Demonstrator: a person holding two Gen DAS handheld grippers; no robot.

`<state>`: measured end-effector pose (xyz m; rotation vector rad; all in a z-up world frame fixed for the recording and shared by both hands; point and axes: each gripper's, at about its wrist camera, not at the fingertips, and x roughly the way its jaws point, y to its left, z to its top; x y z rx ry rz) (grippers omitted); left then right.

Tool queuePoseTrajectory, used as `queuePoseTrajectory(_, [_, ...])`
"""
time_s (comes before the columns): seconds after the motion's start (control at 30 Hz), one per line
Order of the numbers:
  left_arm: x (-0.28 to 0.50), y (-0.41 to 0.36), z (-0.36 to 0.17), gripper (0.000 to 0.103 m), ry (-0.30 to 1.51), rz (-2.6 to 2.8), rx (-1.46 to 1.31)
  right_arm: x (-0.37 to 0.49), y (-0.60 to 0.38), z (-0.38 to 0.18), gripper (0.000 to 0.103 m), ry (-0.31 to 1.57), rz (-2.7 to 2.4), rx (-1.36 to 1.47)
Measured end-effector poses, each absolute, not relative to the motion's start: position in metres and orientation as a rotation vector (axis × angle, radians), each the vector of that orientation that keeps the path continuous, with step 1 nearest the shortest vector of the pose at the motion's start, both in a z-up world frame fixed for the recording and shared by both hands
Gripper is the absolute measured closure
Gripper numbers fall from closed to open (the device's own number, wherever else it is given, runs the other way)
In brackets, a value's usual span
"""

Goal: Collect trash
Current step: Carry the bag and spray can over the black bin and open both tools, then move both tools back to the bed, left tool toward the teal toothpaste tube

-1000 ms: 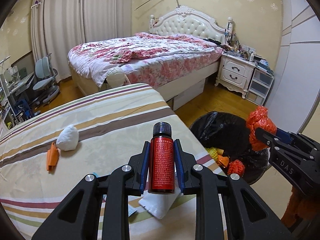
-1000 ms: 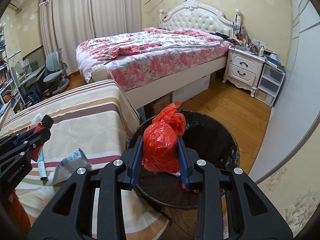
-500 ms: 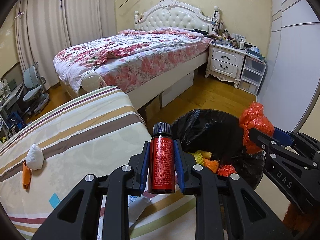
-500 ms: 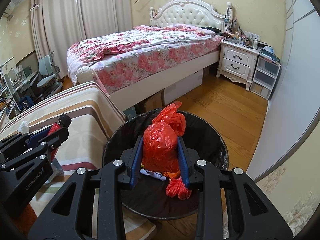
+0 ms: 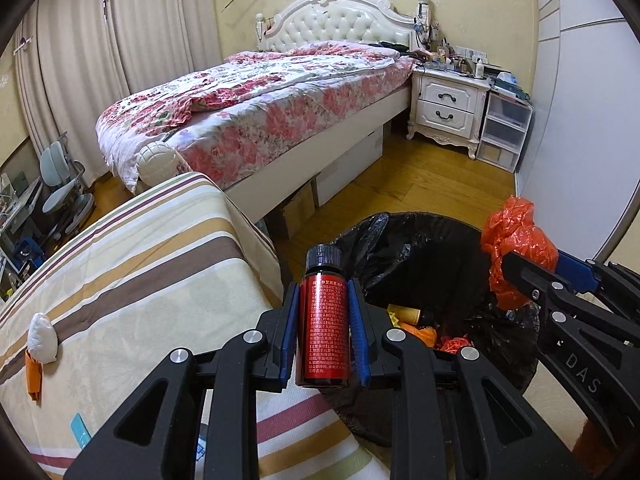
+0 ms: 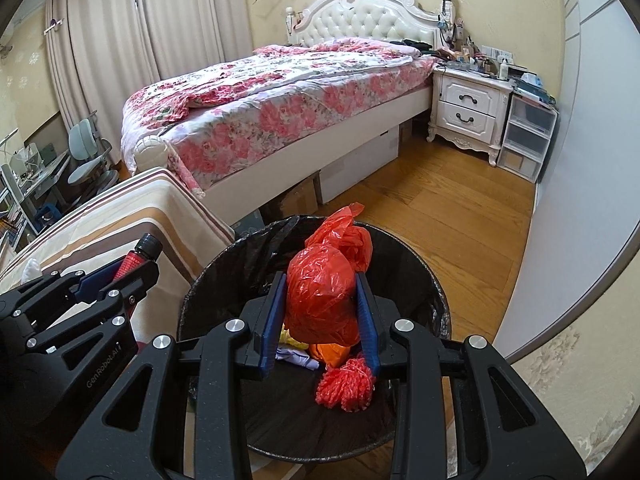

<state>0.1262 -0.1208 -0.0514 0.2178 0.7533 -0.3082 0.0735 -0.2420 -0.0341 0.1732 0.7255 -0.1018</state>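
Observation:
My left gripper (image 5: 323,312) is shut on a small red bottle with a black cap (image 5: 323,320), held upright at the edge of the striped table (image 5: 140,264), beside the black-lined trash bin (image 5: 404,240). My right gripper (image 6: 322,304) is shut on a crumpled red plastic bag (image 6: 324,296), held over the open bin (image 6: 400,248). Inside the bin lie a red mesh ball (image 6: 346,382), orange scraps and a pale wrapper. Each gripper also shows in the other's view: the right one (image 5: 520,264) with the bag, the left one (image 6: 128,268) with the bottle.
On the striped table lie a white wad (image 5: 42,338), an orange scrap (image 5: 32,374) and a blue slip (image 5: 80,436). A floral bed (image 5: 256,108), a white nightstand (image 5: 448,104) and plastic drawers (image 5: 504,132) stand behind. Wooden floor surrounds the bin; a pale wall is at right.
Both grippers have moved right, toward the bin, and sunk a little. The bottle went from over the table to its edge; the red bag now hangs over the bin's middle. Both grips are unchanged.

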Motion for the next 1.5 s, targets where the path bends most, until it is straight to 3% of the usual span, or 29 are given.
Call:
queuePoseTrajectory(0.03, [0.127, -0.121, -0.052, 0.077, 0.757, -0.305, 0.221, 0.075, -0.243, -0.035, 0.066, 0.729, -0.100, 0.172])
queuePoseTrajectory(0.13, [0.126, -0.120, -0.053, 0.055, 0.756, -0.288, 0.224, 0.074, -0.243, -0.037, 0.049, 0.719, -0.122, 0.167])
queuePoseTrajectory(0.3, [0.124, -0.113, -0.050, 0.038, 0.746, -0.263, 0.211, 0.074, -0.246, -0.040, 0.049, 0.728, -0.141, 0.179])
queuePoseTrajectory(0.93, [0.090, -0.055, -0.028, 0.034, 0.737, -0.169, 0.148, 0.040, -0.202, -0.028, 0.046, 0.730, -0.096, 0.164])
queuePoseTrajectory(1.5, [0.049, 0.046, -0.036, 0.034, 0.761, 0.006, 0.085, 0.005, -0.129, -0.021, 0.046, 0.740, 0.029, 0.120])
